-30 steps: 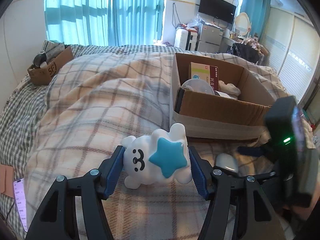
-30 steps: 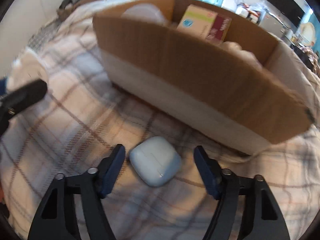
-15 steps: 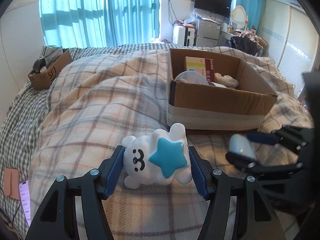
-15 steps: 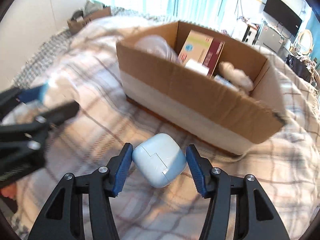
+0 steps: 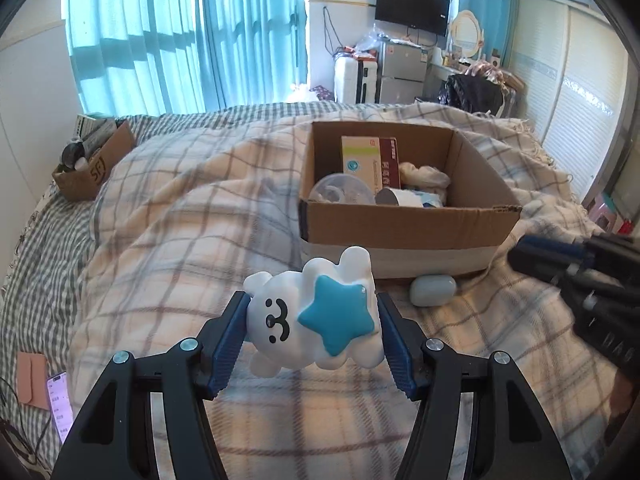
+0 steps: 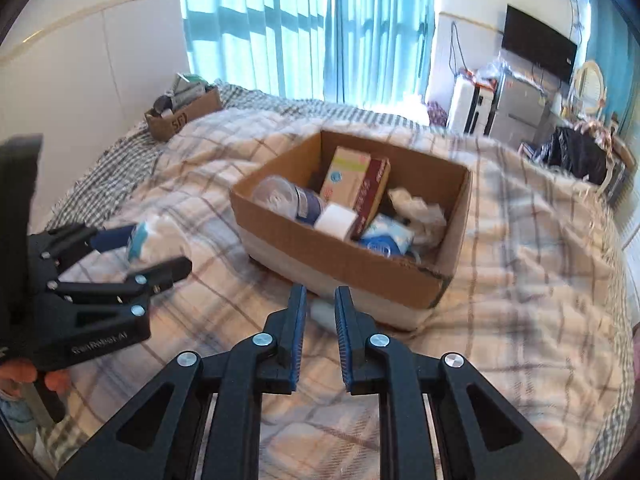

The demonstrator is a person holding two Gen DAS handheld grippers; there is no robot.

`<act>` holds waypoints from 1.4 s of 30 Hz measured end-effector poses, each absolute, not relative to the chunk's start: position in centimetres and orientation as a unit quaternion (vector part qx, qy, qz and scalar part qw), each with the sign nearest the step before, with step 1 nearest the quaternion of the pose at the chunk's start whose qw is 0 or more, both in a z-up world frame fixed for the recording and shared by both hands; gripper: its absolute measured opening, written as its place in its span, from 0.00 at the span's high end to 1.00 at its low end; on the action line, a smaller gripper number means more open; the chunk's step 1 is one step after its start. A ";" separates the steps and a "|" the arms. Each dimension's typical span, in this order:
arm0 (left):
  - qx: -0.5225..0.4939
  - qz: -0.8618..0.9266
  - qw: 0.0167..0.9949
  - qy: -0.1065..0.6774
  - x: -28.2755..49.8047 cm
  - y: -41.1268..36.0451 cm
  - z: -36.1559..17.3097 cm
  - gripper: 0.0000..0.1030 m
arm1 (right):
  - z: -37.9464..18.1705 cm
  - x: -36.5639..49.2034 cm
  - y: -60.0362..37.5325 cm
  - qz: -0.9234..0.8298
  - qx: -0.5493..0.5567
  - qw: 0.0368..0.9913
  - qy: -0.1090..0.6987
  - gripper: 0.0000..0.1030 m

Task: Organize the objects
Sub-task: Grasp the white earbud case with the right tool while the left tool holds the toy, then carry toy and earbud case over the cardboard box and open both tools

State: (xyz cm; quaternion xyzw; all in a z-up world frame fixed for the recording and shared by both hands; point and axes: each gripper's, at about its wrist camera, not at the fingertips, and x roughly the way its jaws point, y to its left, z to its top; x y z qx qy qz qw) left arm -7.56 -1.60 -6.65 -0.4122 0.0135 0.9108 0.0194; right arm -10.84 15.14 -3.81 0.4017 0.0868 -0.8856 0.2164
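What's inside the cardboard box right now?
The cardboard box holds a green-and-maroon carton, a clear plastic container, a white roll, a blue-and-white packet and a crumpled white item. Whatever lies beneath them is covered.

Two fisheye views along my tongs, both raised above the bed and facing the window wall.

My left camera looks over the plaid blanket [image 5: 168, 240] with the cardboard box [image 5: 400, 228] near at 1 o'clock. My right camera sits further right, with the same box [image 6: 344, 256] near at 12 o'clock. Both share the box, the blanket, the curtains [image 5: 180, 32] and the small far box [image 6: 182, 118].
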 end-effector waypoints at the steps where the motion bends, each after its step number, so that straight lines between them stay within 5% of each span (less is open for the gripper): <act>1: -0.417 0.909 0.019 0.013 -7.7 -1.5 -7.0 0.37 | -4.7 -11.1 15.3 -0.880 0.412 0.220 0.084 0.73; 2: -0.421 0.907 0.018 0.013 -7.9 -1.5 -7.5 0.38 | -5.7 -11.5 15.3 -0.874 0.426 0.218 0.083 0.58; 4: -0.430 0.903 0.018 0.013 -8.2 -1.5 -8.4 0.38 | -7.6 -12.4 15.4 -0.862 0.453 0.211 0.083 0.49; 24: -0.434 0.900 0.037 -0.031 -8.6 -3.0 -10.6 0.38 | -17.2 -17.4 11.7 -0.789 0.570 0.172 0.151 0.44; 36: -0.413 0.910 0.031 -0.015 -7.1 -2.8 -10.0 0.40 | -12.2 -13.2 13.8 -0.836 0.496 0.194 0.130 0.54; 38: -0.412 0.910 0.031 -0.014 -7.1 -2.7 -9.9 0.40 | -11.2 -12.5 14.4 -0.842 0.485 0.202 0.122 0.78; 42: -0.422 0.906 0.026 -0.008 -7.5 -2.4 -10.2 0.40 | -11.4 -13.3 14.6 -0.833 0.499 0.213 0.114 0.81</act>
